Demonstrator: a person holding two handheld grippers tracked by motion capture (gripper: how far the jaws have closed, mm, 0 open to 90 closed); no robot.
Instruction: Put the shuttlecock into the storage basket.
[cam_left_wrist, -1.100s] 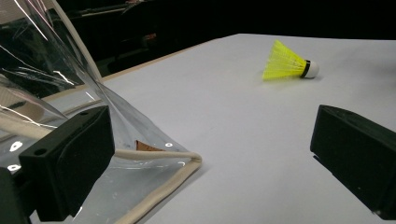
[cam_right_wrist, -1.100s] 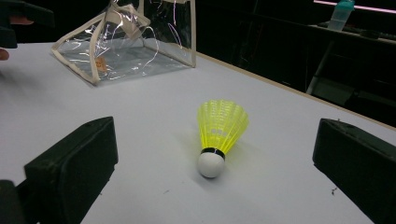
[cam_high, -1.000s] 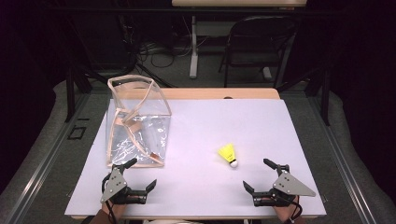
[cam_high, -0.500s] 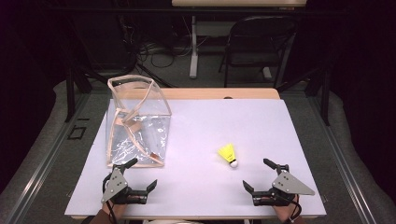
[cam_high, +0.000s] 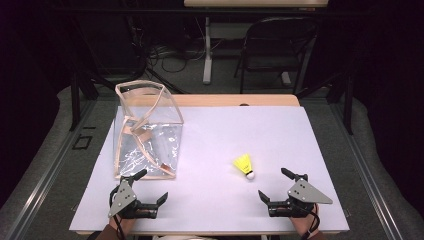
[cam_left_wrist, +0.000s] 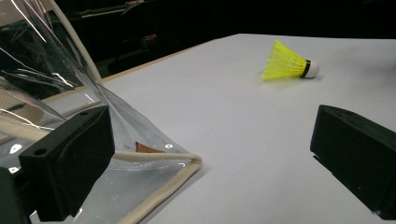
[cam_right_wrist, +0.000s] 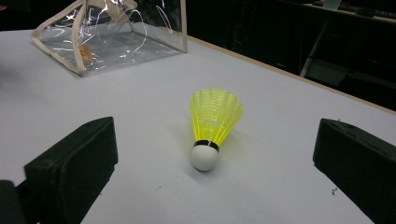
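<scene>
Both claws (cam_high: 270, 184) low, spread wide.

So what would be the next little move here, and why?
Probably the right gripper should ease forward so its open jaws straddle the shuttlecock. The shuttlecock lies on the table just ahead of that gripper, untouched, while the left gripper sits open by the clear bag.

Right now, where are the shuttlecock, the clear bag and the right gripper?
shuttlecock (cam_right_wrist: 215, 116), right gripper view, on its yellow skirt.
clear bag (cam_high: 150, 145), high view, on its front plastic wall.
right gripper (cam_high: 274, 185), high view, midway between its fingertips.
</scene>
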